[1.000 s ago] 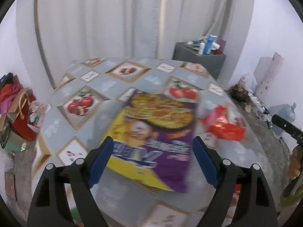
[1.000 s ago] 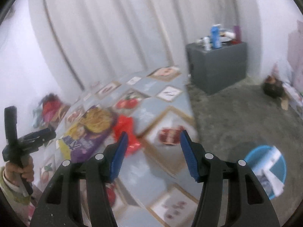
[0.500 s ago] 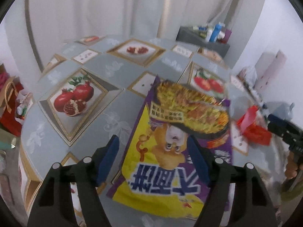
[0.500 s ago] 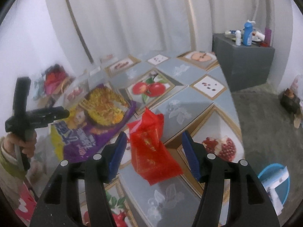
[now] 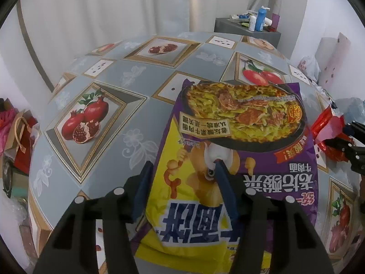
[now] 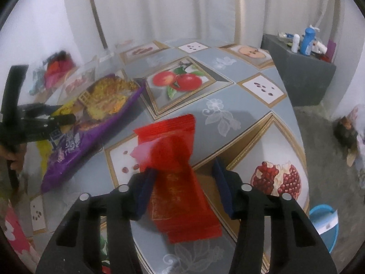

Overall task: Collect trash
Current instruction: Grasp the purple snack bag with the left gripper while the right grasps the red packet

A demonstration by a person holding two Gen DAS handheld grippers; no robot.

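A big purple and yellow noodle bag [image 5: 230,150] lies flat on the fruit-print table [image 5: 109,80]. My left gripper [image 5: 182,173] is open right over the bag's near half, its left finger beside the bag's edge and its right finger on the bag. A red wrapper [image 6: 178,166] lies crumpled on the table to the right; it also shows in the left wrist view [image 5: 328,130]. My right gripper [image 6: 182,178] is open, its fingers on either side of the red wrapper. The noodle bag [image 6: 91,118] lies to its left.
A blue bucket [image 6: 324,226] with paper in it stands on the floor right of the table. A grey cabinet [image 6: 298,75] with bottles is at the back right. Bags and clutter [image 5: 16,137] sit on the floor at the left.
Both grippers came down and forward toward the table. The left now straddles the noodle bag's edge; the right now straddles the red wrapper. Both stayed open.
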